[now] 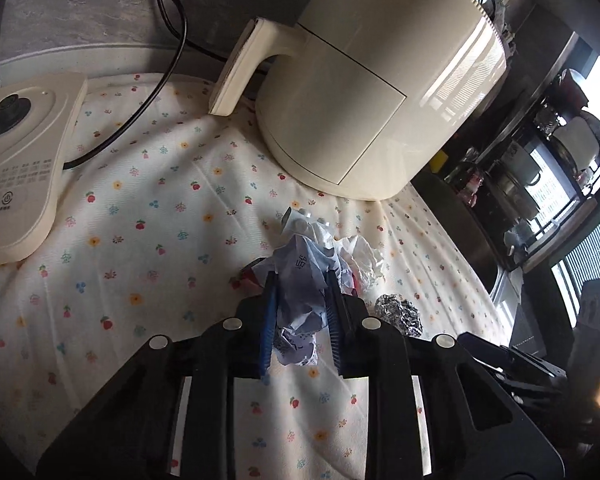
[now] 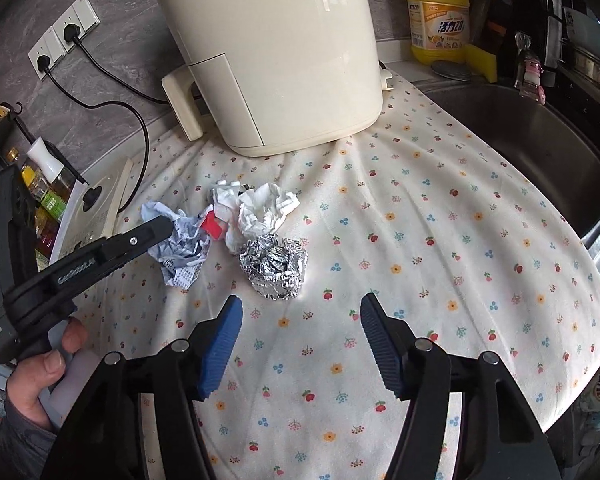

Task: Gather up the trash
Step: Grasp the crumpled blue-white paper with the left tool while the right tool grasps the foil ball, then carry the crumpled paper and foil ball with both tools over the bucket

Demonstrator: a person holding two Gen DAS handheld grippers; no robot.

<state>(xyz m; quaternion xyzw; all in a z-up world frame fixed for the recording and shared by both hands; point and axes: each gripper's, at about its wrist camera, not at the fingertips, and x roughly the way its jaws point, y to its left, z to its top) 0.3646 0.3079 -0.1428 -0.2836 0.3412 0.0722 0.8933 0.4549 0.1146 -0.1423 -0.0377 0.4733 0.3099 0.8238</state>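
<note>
A small heap of trash lies on the flowered cloth (image 2: 420, 264). My left gripper (image 1: 300, 280) is shut on a crumpled bluish printed paper (image 1: 300, 280); the same paper shows in the right wrist view (image 2: 180, 252) with the left gripper (image 2: 156, 232) reaching in from the left. Beside it lie a crumpled white tissue (image 2: 264, 208), a red-and-white scrap (image 2: 214, 226) and a foil ball (image 2: 276, 268), which also shows in the left wrist view (image 1: 400, 314). My right gripper (image 2: 300, 312) is open and empty, just in front of the foil ball.
A cream air fryer (image 2: 276, 48) stands behind the trash. A cream kettle base (image 1: 20, 160) with a black cord lies at the left. A dark sink (image 2: 540, 152) is at the right, with a yellow detergent bottle (image 2: 438, 12) behind it. Wall sockets (image 2: 64, 36) and bottles are at the left.
</note>
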